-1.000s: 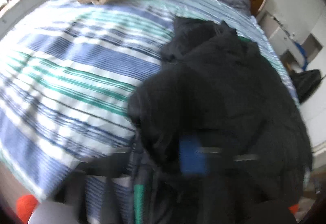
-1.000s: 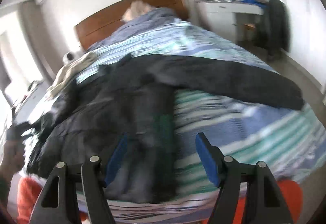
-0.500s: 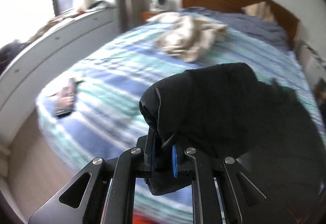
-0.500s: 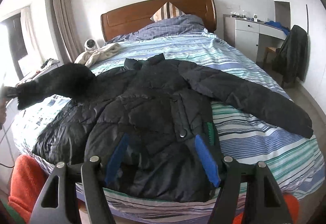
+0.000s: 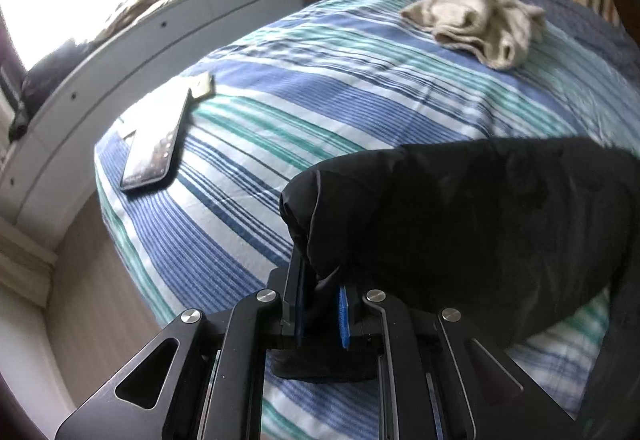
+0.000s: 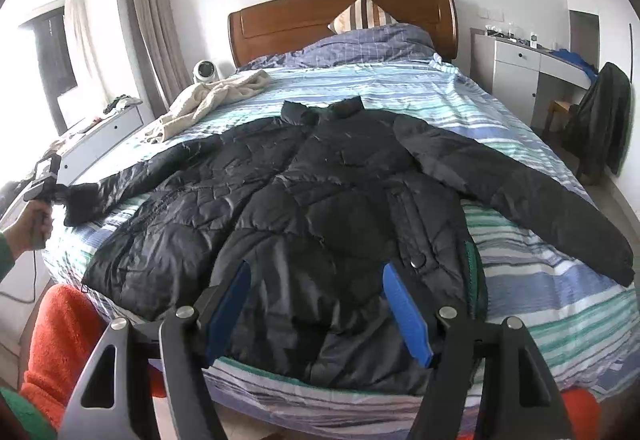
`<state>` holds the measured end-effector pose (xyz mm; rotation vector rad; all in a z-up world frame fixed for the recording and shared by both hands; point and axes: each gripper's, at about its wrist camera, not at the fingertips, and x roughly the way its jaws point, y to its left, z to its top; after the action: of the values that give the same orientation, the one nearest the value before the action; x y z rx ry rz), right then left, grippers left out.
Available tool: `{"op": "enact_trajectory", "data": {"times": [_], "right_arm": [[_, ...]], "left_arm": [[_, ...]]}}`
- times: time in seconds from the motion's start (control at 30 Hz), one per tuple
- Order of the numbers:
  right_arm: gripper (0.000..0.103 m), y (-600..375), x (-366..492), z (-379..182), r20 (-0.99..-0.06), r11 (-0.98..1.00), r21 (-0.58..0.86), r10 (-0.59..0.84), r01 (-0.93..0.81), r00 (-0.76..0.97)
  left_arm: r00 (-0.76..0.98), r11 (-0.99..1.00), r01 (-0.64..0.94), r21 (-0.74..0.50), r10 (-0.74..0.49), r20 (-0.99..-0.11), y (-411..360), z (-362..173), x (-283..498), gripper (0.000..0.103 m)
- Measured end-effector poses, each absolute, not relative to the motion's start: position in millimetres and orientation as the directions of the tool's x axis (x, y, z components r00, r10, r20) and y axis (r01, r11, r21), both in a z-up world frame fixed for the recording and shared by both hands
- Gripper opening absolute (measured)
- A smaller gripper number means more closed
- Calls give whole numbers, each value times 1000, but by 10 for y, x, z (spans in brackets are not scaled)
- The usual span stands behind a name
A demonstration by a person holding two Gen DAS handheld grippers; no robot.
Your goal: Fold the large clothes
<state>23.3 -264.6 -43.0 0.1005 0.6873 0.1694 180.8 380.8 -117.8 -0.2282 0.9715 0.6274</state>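
Note:
A large black puffer jacket [image 6: 328, 200] lies spread face up on the striped bed [image 6: 540, 304], collar toward the headboard. My left gripper [image 5: 322, 314] is shut on the cuff of its left sleeve [image 5: 460, 224] and holds it out over the bed's left side; it also shows in the right wrist view [image 6: 60, 196]. My right gripper [image 6: 320, 304] is open and empty, above the jacket's hem at the foot of the bed. The right sleeve [image 6: 520, 196] lies stretched out toward the bed's right edge.
A phone [image 5: 154, 152] lies near the bed's left edge. A cream blanket [image 5: 476, 20] lies crumpled near the headboard [image 6: 340, 20]. A white cabinet [image 5: 132, 60] runs along the left, a desk [image 6: 520, 68] and a chair with a dark coat [image 6: 600, 120] stand at the right.
My left gripper has closed on the left sleeve cuff and pulled it out to the left, straightening the sleeve. My right gripper has drawn back to the foot of the bed, still open.

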Motion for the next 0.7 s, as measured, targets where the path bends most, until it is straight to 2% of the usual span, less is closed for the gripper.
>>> {"op": "enact_trajectory", "data": {"times": [0.07, 0.13, 0.17, 0.2, 0.27, 0.37, 0.5, 0.6, 0.7], "right_arm": [[70, -2680, 224, -475, -635, 982, 156, 185, -110, 750], [70, -2719, 229, -514, -644, 982, 164, 181, -97, 743], [70, -2739, 236, -523, -646, 981, 170, 180, -89, 742], [70, -2753, 239, -521, -645, 981, 172, 178, -86, 743], [70, -2778, 243, -499, -641, 982, 170, 174, -83, 748], [70, -2840, 238, -482, -638, 986, 151, 156, -75, 754], [70, -3026, 296, -551, -674, 988, 146, 128, -39, 728], [70, -3254, 354, -588, -707, 988, 157, 105, 11, 699], [71, -3527, 432, -669, -754, 982, 182, 100, 59, 649]], "left_arm": [[400, 795, -600, 90, 396, -826, 3811, -1184, 1831, 15], [379, 785, -606, 124, 422, -824, 3825, -1183, 1828, 26], [370, 779, -611, 143, 440, -818, 3823, -1184, 1822, 33], [360, 769, -618, 163, 462, -810, 3815, -1166, 1792, 47], [368, 765, -622, 168, 475, -799, 3795, -1115, 1696, 66], [433, 794, -595, 124, 448, -782, 3652, -982, 1468, 68], [538, 865, -501, 23, 332, -775, 3274, -787, 1153, 74], [598, 938, -335, -87, 140, -789, 2837, -721, 1023, 82], [584, 978, -136, -160, -52, -810, 2271, -795, 968, 86]]}}
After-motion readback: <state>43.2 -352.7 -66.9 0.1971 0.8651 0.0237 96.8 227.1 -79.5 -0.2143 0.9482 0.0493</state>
